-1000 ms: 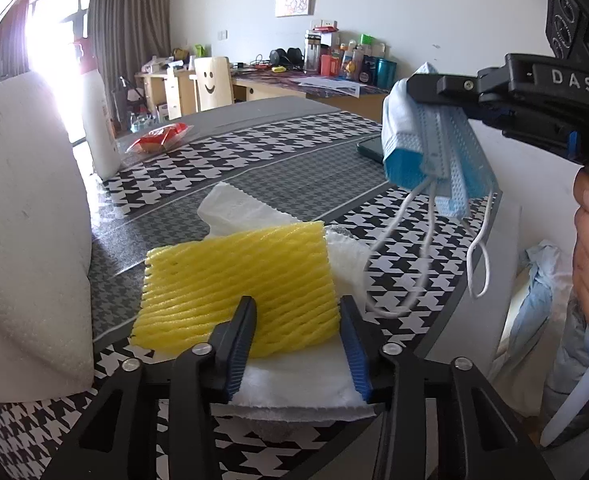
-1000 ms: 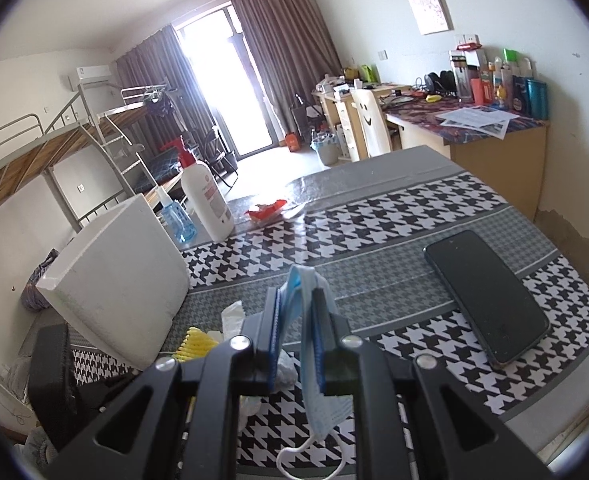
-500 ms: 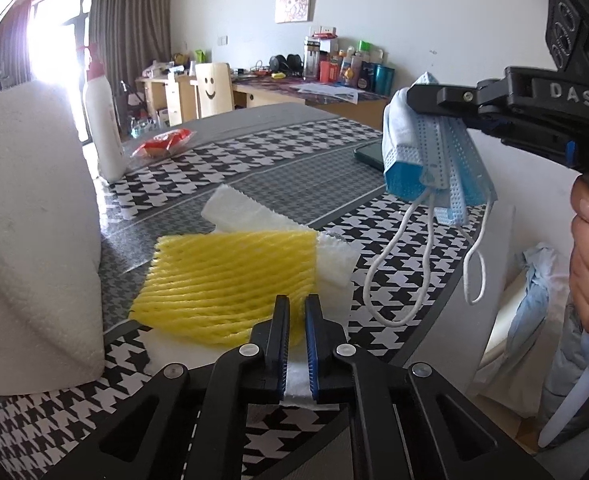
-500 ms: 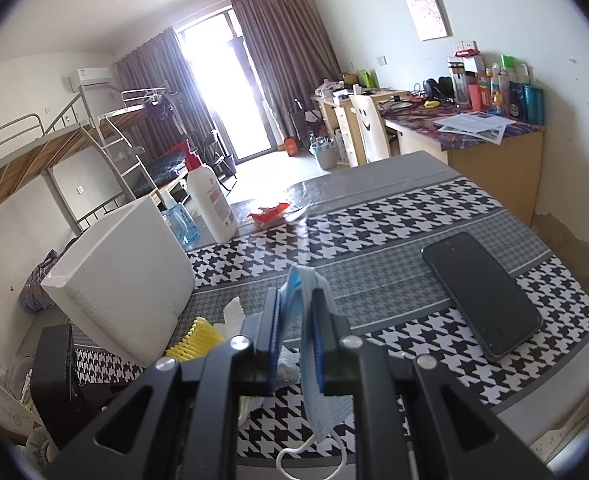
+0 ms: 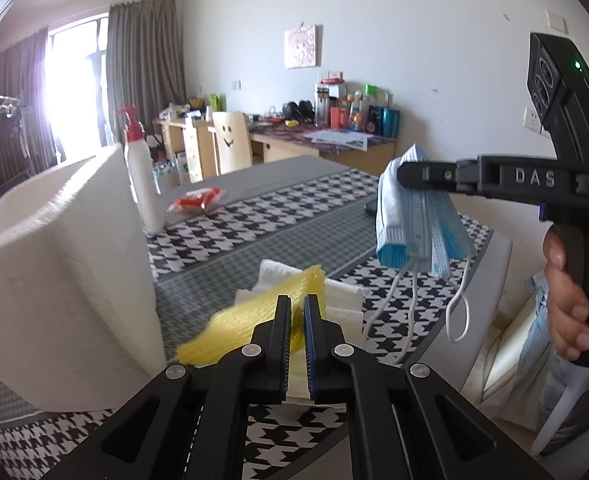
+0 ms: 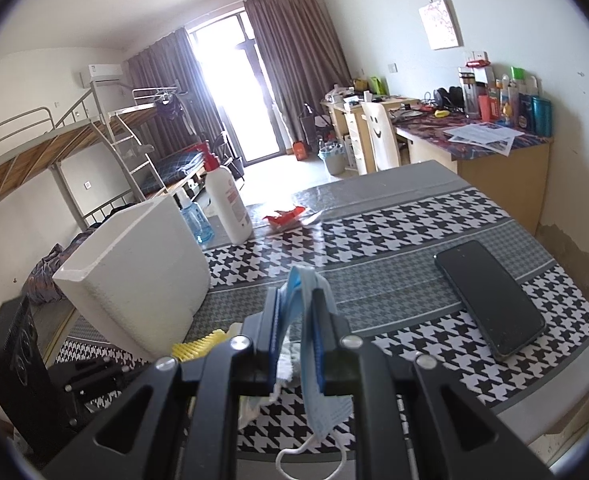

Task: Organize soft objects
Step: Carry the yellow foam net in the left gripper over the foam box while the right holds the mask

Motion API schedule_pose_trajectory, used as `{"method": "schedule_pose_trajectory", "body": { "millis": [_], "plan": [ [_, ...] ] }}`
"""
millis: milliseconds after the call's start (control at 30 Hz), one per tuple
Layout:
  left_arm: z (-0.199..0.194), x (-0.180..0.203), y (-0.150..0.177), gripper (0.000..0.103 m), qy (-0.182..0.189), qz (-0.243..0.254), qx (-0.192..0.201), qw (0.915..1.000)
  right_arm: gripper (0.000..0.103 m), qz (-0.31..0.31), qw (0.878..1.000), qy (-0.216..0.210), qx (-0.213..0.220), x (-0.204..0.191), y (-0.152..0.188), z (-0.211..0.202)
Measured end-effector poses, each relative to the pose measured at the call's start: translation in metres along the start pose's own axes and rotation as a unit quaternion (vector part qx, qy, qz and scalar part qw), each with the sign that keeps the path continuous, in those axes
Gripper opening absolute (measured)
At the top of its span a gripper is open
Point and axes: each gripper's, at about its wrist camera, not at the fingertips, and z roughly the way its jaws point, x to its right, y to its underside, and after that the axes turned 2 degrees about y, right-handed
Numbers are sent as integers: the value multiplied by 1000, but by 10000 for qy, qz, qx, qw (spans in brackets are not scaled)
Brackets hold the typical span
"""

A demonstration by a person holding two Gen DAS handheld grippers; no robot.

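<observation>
My left gripper is shut on a yellow foam net and a white foam sheet under it, both lifted off the table. My right gripper is shut on a blue face mask; the mask hangs in the air with its white ear loops dangling, to the right of and above the left gripper. A white foam box stands open-topped just left of the left gripper; it also shows in the right wrist view.
A houndstooth-patterned table holds a black phone on the right, a white pump bottle, a small blue bottle and a red wrapper at the far side. The table's near edge is just below the grippers.
My left gripper closed on the yellow net and white sheet, then lifted and tilted them up off the table beside the foam box. The right gripper held the mask nearly still.
</observation>
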Motion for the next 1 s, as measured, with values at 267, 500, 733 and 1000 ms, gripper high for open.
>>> {"method": "schedule_pose_trajectory", "body": {
  "millis": [267, 500, 733, 1000],
  "plan": [
    [-25, -7, -6, 6, -115, 3, 278, 9995, 18, -199, 9997, -127, 32, -20, 0, -3],
    [-38, -14, -14, 5, -153, -63, 426, 9990, 18, -292, 9994, -182, 58, -31, 2, -6],
    [-49, -19, -27, 5, -232, -67, 612, 9978, 18, -393, 9989, -223, 132, -42, -1, -10],
    [-53, -21, -37, 5, -386, -89, 744, 9964, 18, -527, 9980, -246, 259, -54, -7, -13]
  ]
}}
